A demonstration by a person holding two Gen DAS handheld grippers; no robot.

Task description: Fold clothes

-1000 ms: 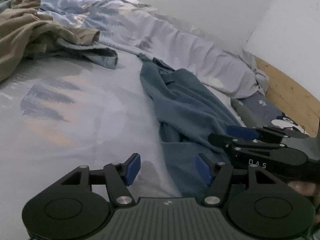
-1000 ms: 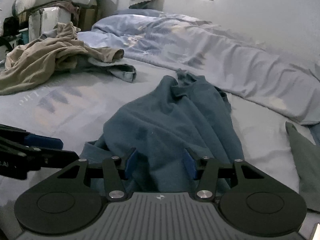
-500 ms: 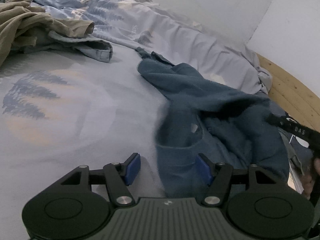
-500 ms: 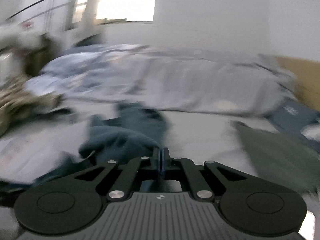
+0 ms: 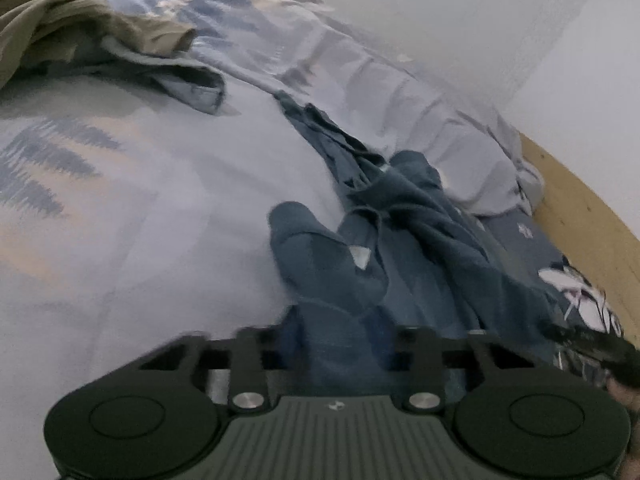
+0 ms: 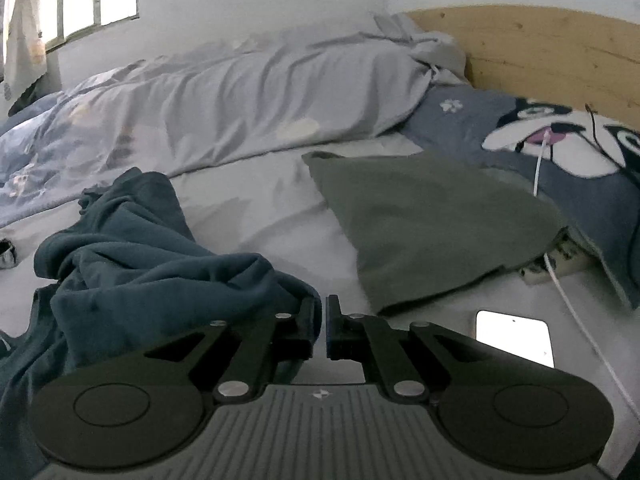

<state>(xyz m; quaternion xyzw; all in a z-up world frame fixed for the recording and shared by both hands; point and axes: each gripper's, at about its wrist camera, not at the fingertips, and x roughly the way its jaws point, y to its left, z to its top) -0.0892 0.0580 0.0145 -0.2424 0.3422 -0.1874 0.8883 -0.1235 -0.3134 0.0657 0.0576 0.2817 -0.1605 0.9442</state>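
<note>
On the bed (image 6: 256,216) the blue garment (image 6: 132,264) lies bunched, soft and limp, so hems hold best. My right tool (image 6: 323,320) pinches its edge nearly closed; my left tool (image 5: 336,340) straddles cloth, blurred, grip untellable.

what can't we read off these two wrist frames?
- Left tool grip: left wrist view, motion blur plus blue garment between the fingers.
- Right tool: nearly closed; cloth between the pads not visible.
- Tan clothes: cut by the frame edge.
</note>
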